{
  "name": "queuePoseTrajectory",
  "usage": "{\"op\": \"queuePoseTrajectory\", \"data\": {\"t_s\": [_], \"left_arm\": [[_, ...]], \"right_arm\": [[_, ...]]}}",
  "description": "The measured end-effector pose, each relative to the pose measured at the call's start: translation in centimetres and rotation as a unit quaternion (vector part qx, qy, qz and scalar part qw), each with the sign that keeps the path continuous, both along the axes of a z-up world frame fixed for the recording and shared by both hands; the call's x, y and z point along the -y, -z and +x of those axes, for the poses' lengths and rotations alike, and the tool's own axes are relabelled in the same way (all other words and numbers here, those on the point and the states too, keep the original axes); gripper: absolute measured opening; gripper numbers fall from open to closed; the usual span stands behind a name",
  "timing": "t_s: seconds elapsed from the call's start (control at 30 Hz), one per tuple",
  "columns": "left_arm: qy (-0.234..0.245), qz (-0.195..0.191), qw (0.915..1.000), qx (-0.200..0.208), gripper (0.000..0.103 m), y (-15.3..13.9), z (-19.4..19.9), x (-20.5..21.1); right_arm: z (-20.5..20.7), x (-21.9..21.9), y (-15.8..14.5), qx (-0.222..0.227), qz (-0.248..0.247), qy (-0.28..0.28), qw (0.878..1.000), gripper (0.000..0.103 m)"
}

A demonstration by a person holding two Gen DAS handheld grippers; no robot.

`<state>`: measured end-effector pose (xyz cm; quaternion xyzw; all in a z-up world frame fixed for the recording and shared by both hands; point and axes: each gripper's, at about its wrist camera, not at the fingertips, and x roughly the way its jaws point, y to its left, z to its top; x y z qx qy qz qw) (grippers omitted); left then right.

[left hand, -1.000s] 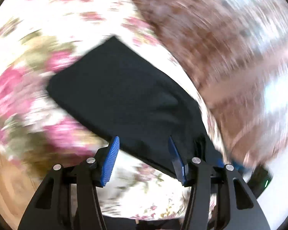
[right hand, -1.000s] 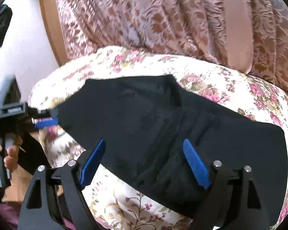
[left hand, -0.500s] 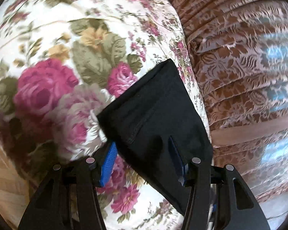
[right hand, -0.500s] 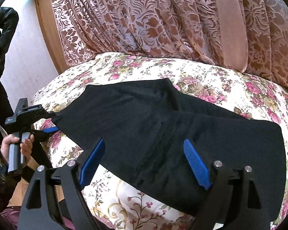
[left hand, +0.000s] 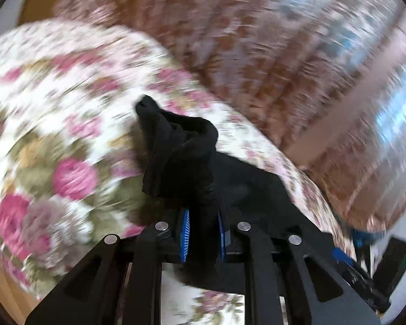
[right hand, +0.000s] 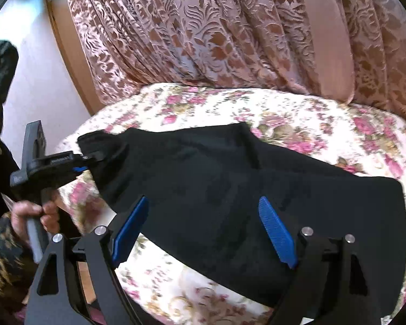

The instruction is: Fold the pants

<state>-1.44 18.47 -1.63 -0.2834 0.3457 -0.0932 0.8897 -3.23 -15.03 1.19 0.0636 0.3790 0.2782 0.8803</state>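
Pants (right hand: 230, 189) lay spread dark and flat across the floral bedspread (right hand: 311, 124), and that was the whole story on the bed. No bin, basket or box showed in either view. At the left end of the garment, the left tool (left hand: 201, 233) was clenched tight on a bunched corner of the black fabric, the cloth rising in a crumpled peak just ahead of its blue pads (left hand: 186, 233). From the right wrist view that same left tool (right hand: 85, 162) sat at the bed's edge with the fabric gathered at its tip, a hand (right hand: 32, 214) wrapped round its grip below. The right tool (right hand: 203, 227) hovered above the near edge of the pants, its fingers spread wide apart and gripping nothing, black cloth filling the gap between them. Behind the bed hung a patterned pink-brown curtain (right hand: 203, 27), close against the far side of the bedspread, with a wooden frame (right hand: 67, 62) beside it on the left. The left wrist view was heavily blurred.
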Motion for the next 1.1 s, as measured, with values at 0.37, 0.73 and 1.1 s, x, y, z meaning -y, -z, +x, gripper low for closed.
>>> {"op": "queuePoseTrajectory", "data": {"t_s": [0.37, 0.73, 1.1], "left_arm": [[0.184, 0.106, 0.9740, 0.080, 0.013, -3.6, 0.0, 11.8], [0.255, 0.147, 0.9514, 0.090, 0.012, -2.8, -1.1, 16.8], [0.243, -0.039, 0.9657, 0.083, 0.061, -4.2, -1.2, 10.0]], "right_arm": [[4.2, -1.4, -2.0, -0.083, 0.175, -0.056, 0.979, 0.099], [9.9, -0.7, 2.0, -0.179, 0.214, -0.016, 0.960, 0.058], [8.8, 1.7, -0.5, -0.126, 0.205, -0.028, 0.970, 0.015]]}}
